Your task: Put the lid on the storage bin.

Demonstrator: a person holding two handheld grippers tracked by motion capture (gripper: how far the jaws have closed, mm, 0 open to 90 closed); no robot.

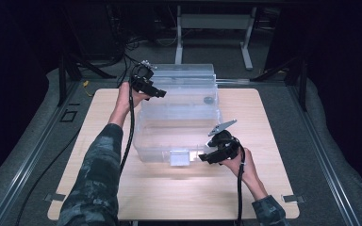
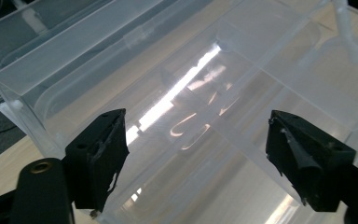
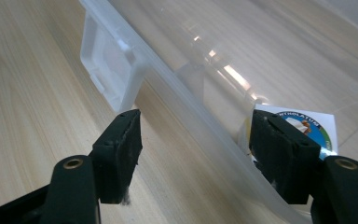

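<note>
Clear plastic bin point(image 1: 176, 136) on desk point(image 1: 122, 188); step: positioning for a grasp; left claw point(image 1: 159, 93) open over far-left wall, right claw point(image 1: 203, 158) open astride near rim; next, both close squarely.

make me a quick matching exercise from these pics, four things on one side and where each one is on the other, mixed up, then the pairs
Things:
1. left gripper
2. right gripper
3. white latch
4. round sticker

Places:
A. on the near wall of the clear box, middle of its rim
B. at the box's far left corner, jaws apart over the rim
C. on the box wall beside a right gripper jaw
D. at the box's near right corner, jaws astride the rim

Pairs: 1-B, 2-D, 3-A, 4-C
</note>
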